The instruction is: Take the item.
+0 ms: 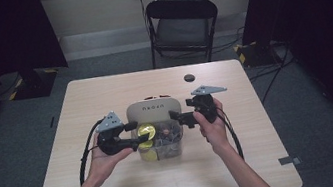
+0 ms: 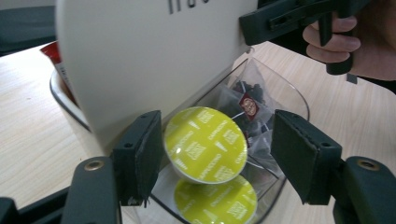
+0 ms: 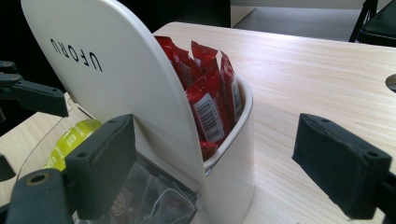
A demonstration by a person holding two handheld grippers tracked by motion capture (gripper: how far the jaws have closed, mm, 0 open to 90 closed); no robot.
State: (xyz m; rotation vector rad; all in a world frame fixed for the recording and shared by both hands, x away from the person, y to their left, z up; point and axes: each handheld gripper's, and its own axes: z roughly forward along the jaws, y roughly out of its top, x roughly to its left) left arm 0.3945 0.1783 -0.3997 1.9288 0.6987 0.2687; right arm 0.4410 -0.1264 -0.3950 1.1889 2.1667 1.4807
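1. A pale wooden table (image 1: 105, 103) with rounded corners carries a cream plastic organiser (image 1: 152, 111) at its middle, somewhat nearer the person's edge than the far edge.
2. The organiser has a tall cream back panel (image 3: 116, 88) with grey lettering, a rear cream pocket (image 3: 233, 154) and a clear plastic front bin (image 2: 289, 93).
3. Red foil sachets (image 3: 205, 93) stand upright in the rear pocket, on the side of the panel towards the far edge.
4. The clear bin holds clear bags of dark contents (image 2: 250, 109) and a lime-green round coffee capsule (image 2: 217, 203) lying flat with its printed lid up.
5. A second lime-green round capsule (image 2: 205, 142) is tilted, lid facing the camera, above the one in the bin and just in front of the back panel.
6. The left gripper (image 2: 219, 154) has this raised capsule between its black jaws. One pad (image 2: 149, 149) touches the capsule's rim; the other pad (image 2: 299, 154) stands apart from it, so the jaws are partly closed and not clamped on it from both sides.
7. In the high view the left gripper (image 1: 142, 131) sits at the bin's left side.
8. The right gripper (image 3: 224, 163) has its jaws spread wide, straddling the organiser's end wall without pressing it; one jaw is by the clear bin, the other over bare table.
9. A small dark round hole (image 1: 189, 77) lies in the table near the far edge.
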